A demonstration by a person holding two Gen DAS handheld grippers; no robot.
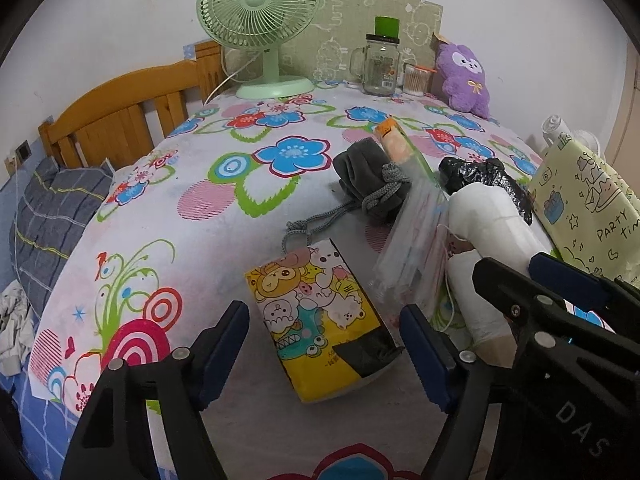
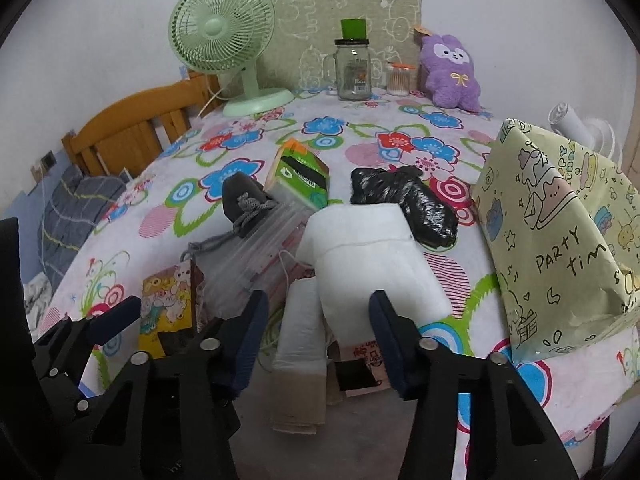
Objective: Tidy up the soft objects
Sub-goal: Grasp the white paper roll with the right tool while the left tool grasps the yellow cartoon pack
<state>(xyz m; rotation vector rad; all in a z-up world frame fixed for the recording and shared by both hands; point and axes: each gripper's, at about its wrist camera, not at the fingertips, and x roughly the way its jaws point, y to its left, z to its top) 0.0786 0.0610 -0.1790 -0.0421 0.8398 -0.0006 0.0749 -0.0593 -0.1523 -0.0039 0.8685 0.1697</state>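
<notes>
Both views are taken from the grippers, angled down along the fingers over the table (image 1: 248, 208) toward the wall. The left view is set close above the yellow pack (image 1: 316, 320); the right view close above the white roll (image 2: 372, 256). The fan (image 1: 260, 12), jar (image 2: 354, 70), plush (image 2: 452, 72) and each other's gripper are shared.

Worktop (image 1: 224, 240) under a flowered cloth, wooden bed frame just beyond its far left edge. Along the far edge: green fan (image 1: 260, 40), glass jar (image 1: 378, 66), small tub of cotton swabs (image 1: 416, 78), purple plush (image 1: 466, 76). Mid-surface: grey drawstring pouch (image 1: 364, 176), green-and-orange tissue pack (image 2: 302, 178), black plastic bundle (image 2: 404, 204), clear packet of masks (image 1: 412, 248). Nearer: cartoon-printed tissue pack (image 1: 320, 320), white padded rolls (image 2: 360, 256). At the right edge: pale green "Party" gift bag (image 2: 552, 232).
</notes>
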